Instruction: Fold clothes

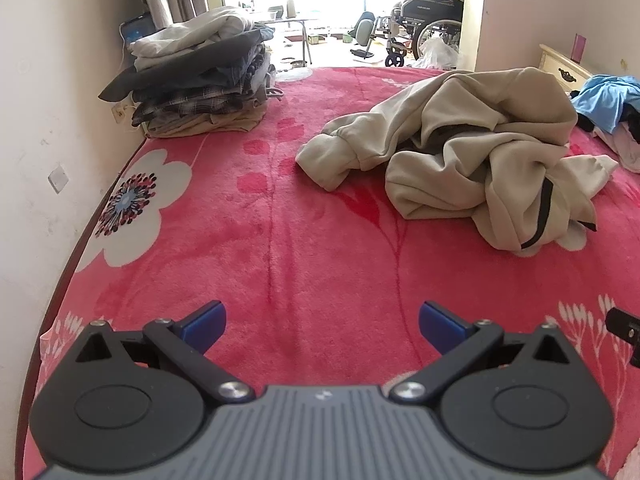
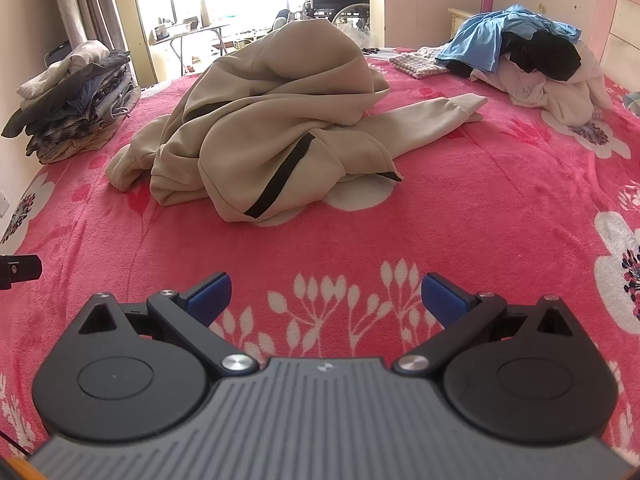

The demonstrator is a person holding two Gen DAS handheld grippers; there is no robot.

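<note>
Against the wall, far left of the beige hoodie (image 2: 260, 120): a neat stack of folded clothes (image 2: 78, 100), so part of the load lies folded. Mid-bed on the pink floral blanket (image 2: 500, 208): the hoodie itself, crumpled, one sleeve (image 2: 436, 116) flung out to its right, plainly unfolded. Far right of the hoodie: a loose heap of unfolded clothes (image 2: 528, 56), blue shirt on top. Near edge, short of the hoodie: left gripper (image 1: 322, 326) and right gripper (image 2: 326, 298), jaws spread wide, holding nothing.
</note>
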